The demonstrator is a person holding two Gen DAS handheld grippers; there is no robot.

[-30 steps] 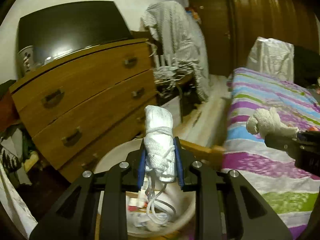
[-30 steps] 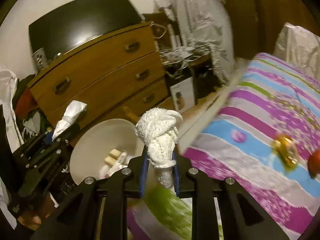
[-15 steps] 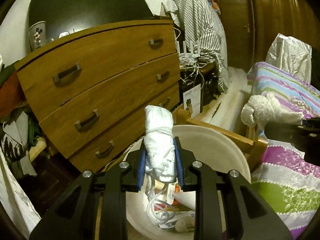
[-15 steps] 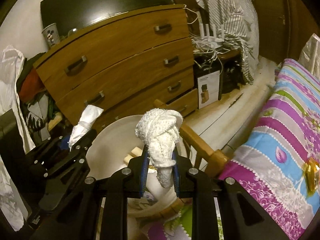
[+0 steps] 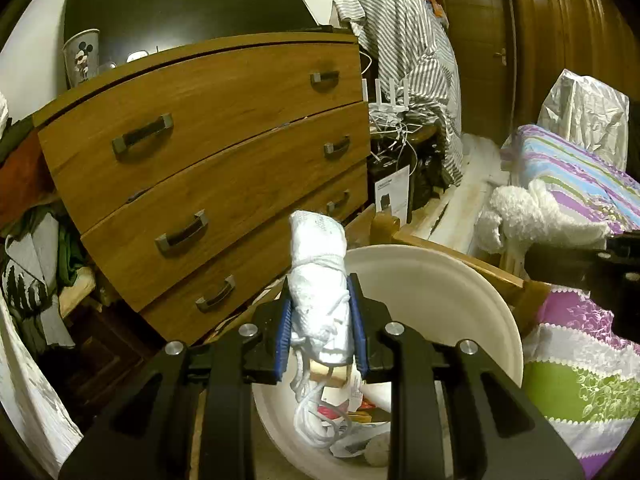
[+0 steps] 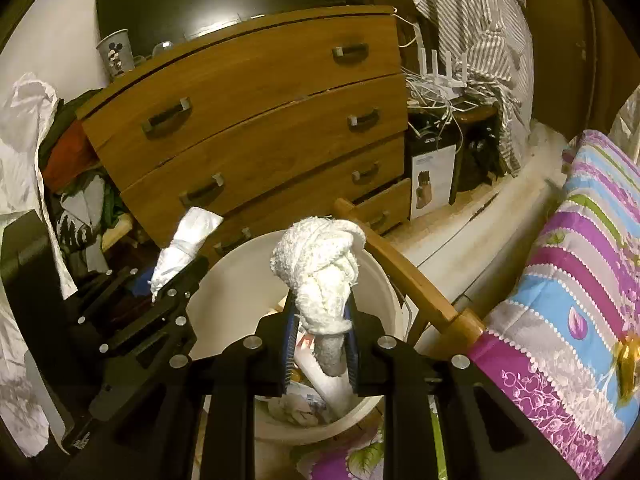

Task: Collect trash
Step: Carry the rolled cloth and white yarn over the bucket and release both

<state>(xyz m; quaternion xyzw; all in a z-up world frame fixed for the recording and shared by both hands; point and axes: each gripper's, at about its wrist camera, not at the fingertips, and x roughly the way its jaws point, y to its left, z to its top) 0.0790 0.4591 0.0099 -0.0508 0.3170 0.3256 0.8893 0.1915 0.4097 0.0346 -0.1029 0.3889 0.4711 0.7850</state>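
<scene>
Compared with one second earlier, the white bin [image 5: 460, 280] fills far more of the lower centre in both wrist views, and the striped bedspread [image 6: 580, 260] has shifted to the right edge. Both grippers now sit above the bin opening instead of beside the bed. This suggests the carry phase is ending and the release step comes next.

The left gripper [image 5: 320, 332] is clamped narrowly on a white tied bundle [image 5: 318, 264]. The bundle stands upright between the blue pads, and its cords hang down toward the bin contents. In the left wrist view it occupies the lower centre, directly over the bin's near rim.

The right gripper [image 6: 320, 344] is fully closed on a knotted white cloth [image 6: 320, 264]. The knot rises above the jaws at centre frame, and the tail hangs below them into the bin mouth.

The bin already holds paper and packaging scraps [image 5: 360, 412]. It stands in front of the wooden dresser [image 5: 208, 152], beside the wooden bed frame [image 6: 404, 276].

Judgement: both items appear positioned for dropping. The hanging cords may snag on a pad at release.
</scene>
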